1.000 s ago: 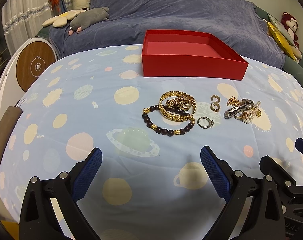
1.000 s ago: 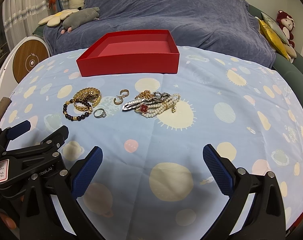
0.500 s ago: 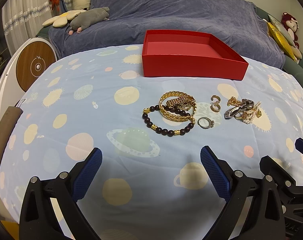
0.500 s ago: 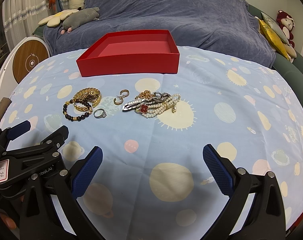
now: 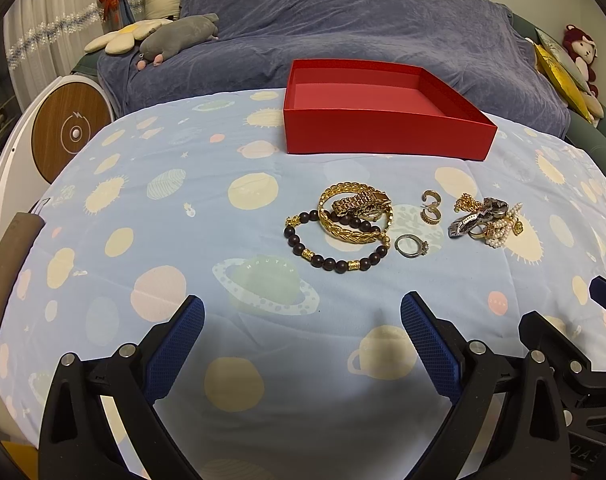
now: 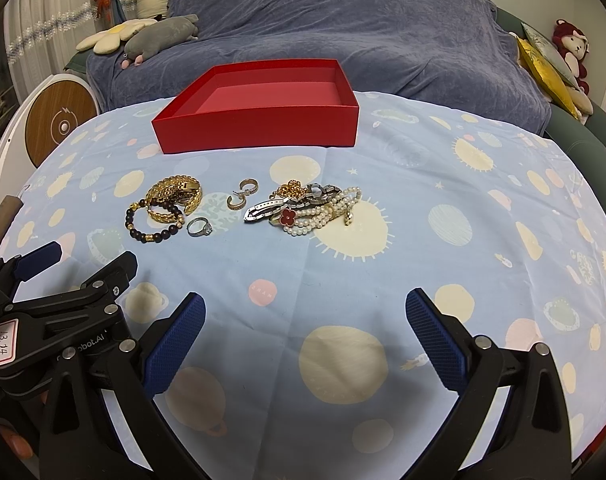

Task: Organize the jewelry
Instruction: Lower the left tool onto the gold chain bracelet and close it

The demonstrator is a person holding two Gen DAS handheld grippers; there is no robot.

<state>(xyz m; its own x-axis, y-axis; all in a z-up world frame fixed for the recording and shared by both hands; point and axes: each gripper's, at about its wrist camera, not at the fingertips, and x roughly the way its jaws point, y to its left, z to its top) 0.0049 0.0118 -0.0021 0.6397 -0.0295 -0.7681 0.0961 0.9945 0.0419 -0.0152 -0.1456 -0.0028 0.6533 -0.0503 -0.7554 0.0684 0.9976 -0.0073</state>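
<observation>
both sets of fingers are spread wide and hold nothing — the left gripper point(image 5: 302, 334) and right gripper point(image 6: 305, 332) hover side by side over the near edge of the surface point(image 5: 151, 240). beyond them lie the beaded bracelet point(image 5: 335, 242), a silver ring point(image 5: 411, 245) and a tangled heap of pearls point(image 6: 311, 210); the red box point(image 5: 383, 120) sits empty behind. nothing's sorted yet — next, i'd guess, is reaching forward for one piece.

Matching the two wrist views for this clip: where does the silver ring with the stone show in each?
Left wrist: the silver ring lies right of centre, just right of the bead bracelet.
Right wrist: the ring lies left of centre, again just right of the bracelet.
Shared landmark: the red box behind the jewelry.
</observation>
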